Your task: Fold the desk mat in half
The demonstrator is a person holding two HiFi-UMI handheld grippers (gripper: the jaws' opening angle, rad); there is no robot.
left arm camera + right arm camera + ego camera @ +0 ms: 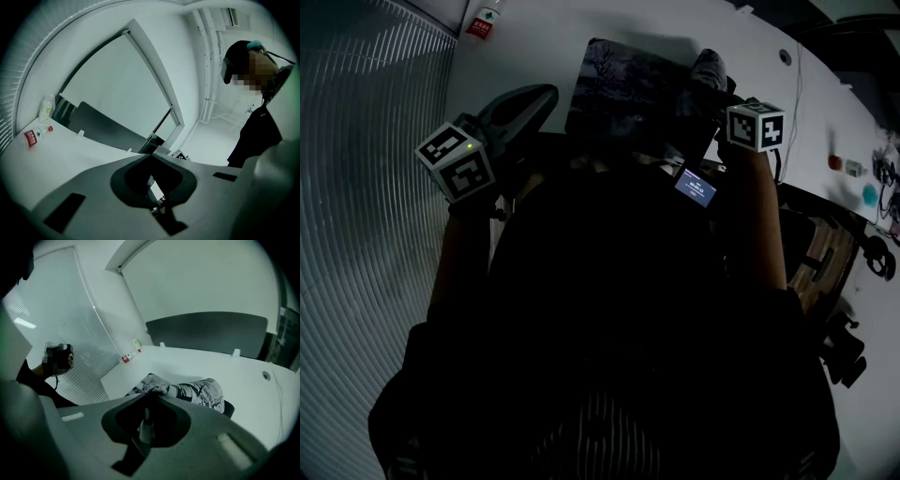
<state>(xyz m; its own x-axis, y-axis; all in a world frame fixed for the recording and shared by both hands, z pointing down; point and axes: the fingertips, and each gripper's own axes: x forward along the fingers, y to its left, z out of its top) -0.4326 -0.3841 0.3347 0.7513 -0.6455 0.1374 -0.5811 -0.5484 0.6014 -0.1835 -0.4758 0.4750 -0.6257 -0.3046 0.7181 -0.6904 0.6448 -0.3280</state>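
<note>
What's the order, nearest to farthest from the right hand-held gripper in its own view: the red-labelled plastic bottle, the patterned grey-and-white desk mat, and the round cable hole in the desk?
From the right hand-held gripper:
1. patterned grey-and-white desk mat, held at its tips.
2. round cable hole, right side.
3. red-labelled plastic bottle, far left corner.

Open tabletop point(534, 56) between desk mat point(623, 80) and bottle point(484, 22)

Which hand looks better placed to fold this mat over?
Right, likely: the right tongs seem closed on the desk mat at its raised edge, while the left tongs have no mat before them.
</note>
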